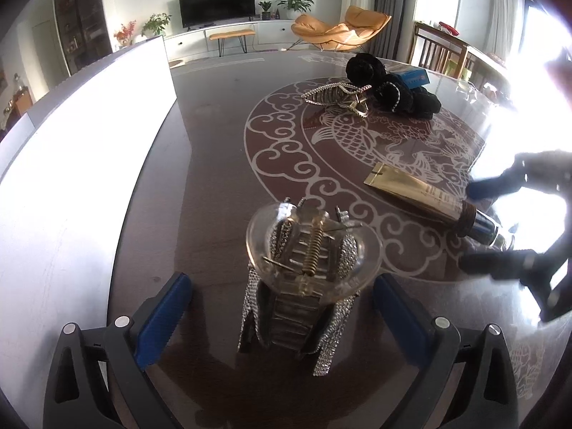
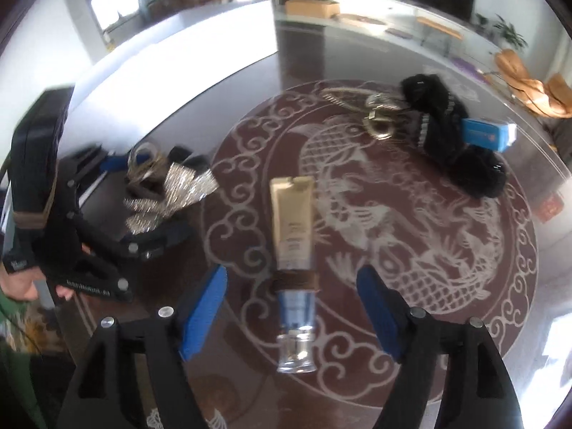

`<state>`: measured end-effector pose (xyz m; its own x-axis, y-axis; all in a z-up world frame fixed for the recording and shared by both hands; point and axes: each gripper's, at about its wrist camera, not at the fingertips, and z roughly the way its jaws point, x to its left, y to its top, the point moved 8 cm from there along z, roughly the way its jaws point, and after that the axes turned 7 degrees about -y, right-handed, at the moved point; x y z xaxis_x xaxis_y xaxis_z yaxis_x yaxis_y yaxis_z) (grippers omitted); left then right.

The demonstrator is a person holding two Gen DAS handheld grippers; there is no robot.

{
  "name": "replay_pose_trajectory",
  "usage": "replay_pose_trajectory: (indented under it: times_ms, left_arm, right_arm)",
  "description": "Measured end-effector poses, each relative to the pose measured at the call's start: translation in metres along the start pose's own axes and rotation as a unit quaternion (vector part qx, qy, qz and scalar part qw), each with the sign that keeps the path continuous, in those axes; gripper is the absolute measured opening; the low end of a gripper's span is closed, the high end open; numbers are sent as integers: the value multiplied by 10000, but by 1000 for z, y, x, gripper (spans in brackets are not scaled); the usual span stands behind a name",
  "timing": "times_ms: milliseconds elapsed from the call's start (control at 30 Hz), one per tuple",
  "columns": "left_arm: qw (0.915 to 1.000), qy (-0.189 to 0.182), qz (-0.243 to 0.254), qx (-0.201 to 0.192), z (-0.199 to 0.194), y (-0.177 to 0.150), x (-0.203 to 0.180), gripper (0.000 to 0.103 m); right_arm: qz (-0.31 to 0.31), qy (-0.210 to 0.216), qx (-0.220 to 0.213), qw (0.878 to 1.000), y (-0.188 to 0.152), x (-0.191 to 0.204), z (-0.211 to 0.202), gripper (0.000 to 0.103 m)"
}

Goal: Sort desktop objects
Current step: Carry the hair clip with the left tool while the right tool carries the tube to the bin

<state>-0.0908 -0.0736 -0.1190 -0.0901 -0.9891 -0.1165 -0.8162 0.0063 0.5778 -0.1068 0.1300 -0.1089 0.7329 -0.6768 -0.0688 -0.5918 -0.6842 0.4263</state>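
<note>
A clear hair claw with rhinestone strips (image 1: 307,271) stands on the dark table between the blue pads of my left gripper (image 1: 282,307). The pads stay apart from the claw, jaws open. A gold cosmetic tube with a silver cap (image 2: 291,221) lies lengthwise between the fingers of my right gripper (image 2: 291,296), which is open, its pads clear of the tube. In the left wrist view the right gripper (image 1: 479,225) straddles the cap end of the tube (image 1: 414,189). The right wrist view shows the left gripper (image 2: 153,196) around the rhinestone claw (image 2: 168,186).
A gold metal hair claw (image 1: 339,98) lies further back, beside black scrunchies (image 1: 389,89) and a small blue box (image 1: 414,78). A tall white box (image 1: 89,143) stands along the table's left side. The table (image 1: 214,143) bears a pale fish-and-cloud pattern. A person's hand holds the left gripper's handle.
</note>
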Motion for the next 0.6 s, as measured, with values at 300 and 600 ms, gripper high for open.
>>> replay_pose_trajectory:
  times_ms: [300,600]
  left_arm:
    - [9990,-134,32,-423,-27,10,-12,54]
    - [9904,-776,-421,-1064,-140,32,0,54]
  right_arm:
    - [602,-209,44,9980,-8,0,-9,29]
    - [1564,383,-1171,9800,36,14,-90,29]
